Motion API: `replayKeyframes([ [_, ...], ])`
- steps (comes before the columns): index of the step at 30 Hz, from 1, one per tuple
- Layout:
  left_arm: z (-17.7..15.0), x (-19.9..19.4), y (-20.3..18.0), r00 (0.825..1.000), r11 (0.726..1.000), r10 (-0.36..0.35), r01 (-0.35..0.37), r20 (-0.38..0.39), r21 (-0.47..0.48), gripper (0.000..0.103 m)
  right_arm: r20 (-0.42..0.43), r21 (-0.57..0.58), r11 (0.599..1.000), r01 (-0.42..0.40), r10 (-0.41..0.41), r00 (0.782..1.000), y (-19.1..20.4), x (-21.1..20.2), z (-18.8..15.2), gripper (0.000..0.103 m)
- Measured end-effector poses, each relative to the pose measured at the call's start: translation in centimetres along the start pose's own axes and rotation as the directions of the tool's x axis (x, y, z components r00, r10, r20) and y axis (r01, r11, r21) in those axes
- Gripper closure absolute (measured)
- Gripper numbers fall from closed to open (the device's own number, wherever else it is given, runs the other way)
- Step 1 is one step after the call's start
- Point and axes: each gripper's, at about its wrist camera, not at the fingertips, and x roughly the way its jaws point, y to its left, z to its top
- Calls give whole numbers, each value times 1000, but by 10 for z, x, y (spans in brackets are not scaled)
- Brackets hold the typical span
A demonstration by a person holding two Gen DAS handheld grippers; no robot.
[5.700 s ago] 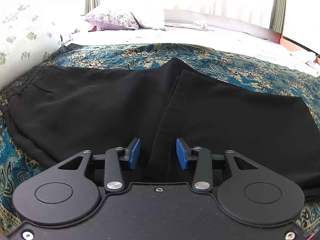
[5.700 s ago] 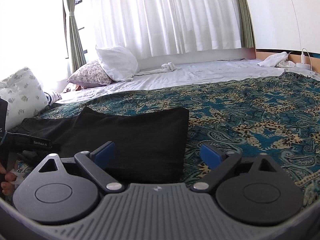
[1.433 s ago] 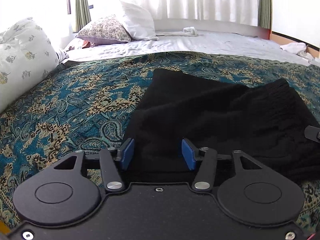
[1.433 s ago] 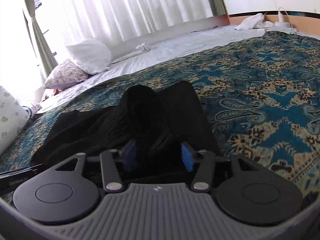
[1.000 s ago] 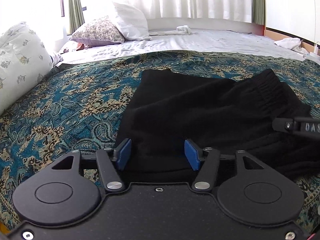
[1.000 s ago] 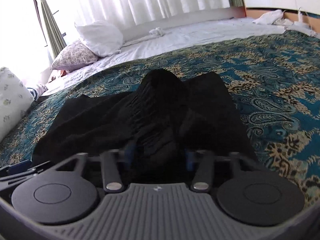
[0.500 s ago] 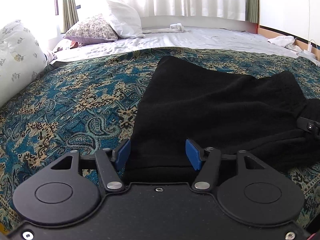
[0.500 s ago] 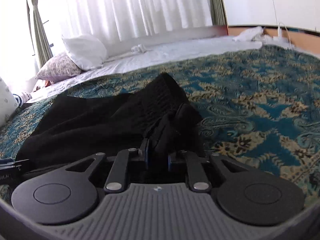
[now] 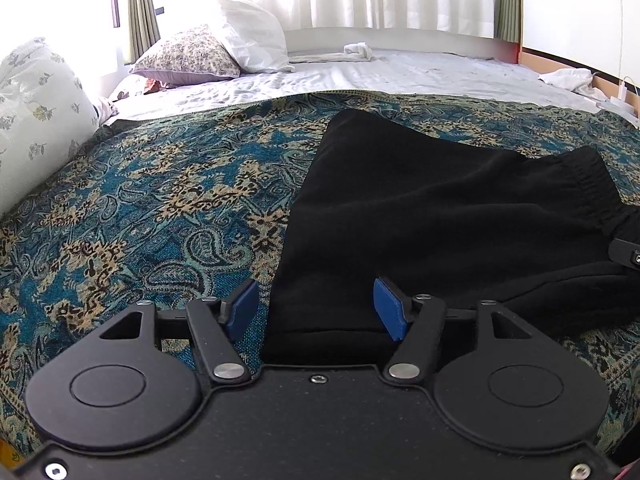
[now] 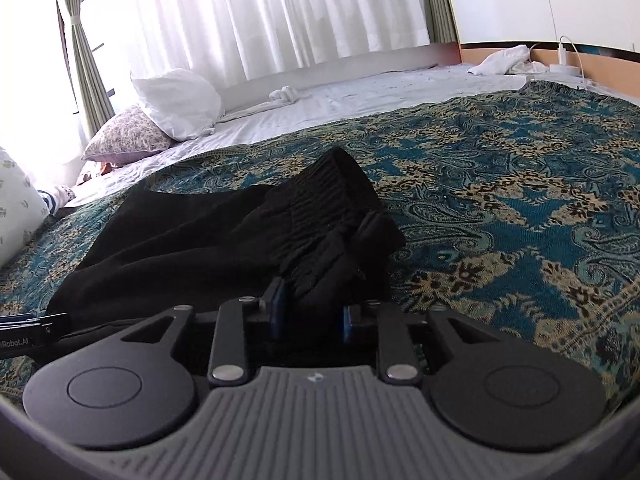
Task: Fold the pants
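Black pants [image 9: 420, 216] lie folded over on the paisley bedspread [image 9: 160, 208]. The elastic waistband [image 9: 588, 184] rests at the right. My left gripper [image 9: 316, 310] is open, with its blue pads on either side of the near left edge of the fabric, gripping nothing. My right gripper [image 10: 310, 316] is shut on a bunched part of the pants [image 10: 240, 232] near the waistband [image 10: 332, 184]. The right gripper's tip shows at the right edge of the left wrist view [image 9: 628, 254].
White pillows [image 9: 248, 40] and a floral pillow [image 9: 188, 56] lie at the head of the bed. A large flowered pillow [image 9: 36, 112] is at the left. A white cloth and a charger cable [image 10: 560, 60] lie at the far right edge.
The waistband end has been carried over to the right and laid down. My right gripper closed on the bunched fabric. My left gripper has opened a little wider.
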Motion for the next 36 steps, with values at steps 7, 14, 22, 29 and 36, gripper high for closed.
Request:
replayKeyframes([
  [7, 0, 4, 4, 1000, 1000, -12, 11, -9, -23, 38, 21, -69, 997, 17, -16, 1000, -3, -19, -2, 34],
  [14, 0, 4, 5, 1000, 1000, -17, 17, -10, -25, 37, 150, -157, 980, 120, -97, 984, 1, -52, 0, 27],
  [22, 8, -5, 0, 1000, 1000, -20, 19, 3, 25, 47, 177, -256, 967, 13, 34, 984, 56, -32, 14, 51],
  [29, 55, -12, -4, 989, 989, -139, 136, 52, 59, 65, 8, -329, 943, -47, 53, 999, 89, 21, -10, 72],
  [36, 108, 73, -30, 971, 971, -227, 232, -80, 62, 80, 16, -339, 940, -44, 53, 998, 90, 22, -21, 71],
])
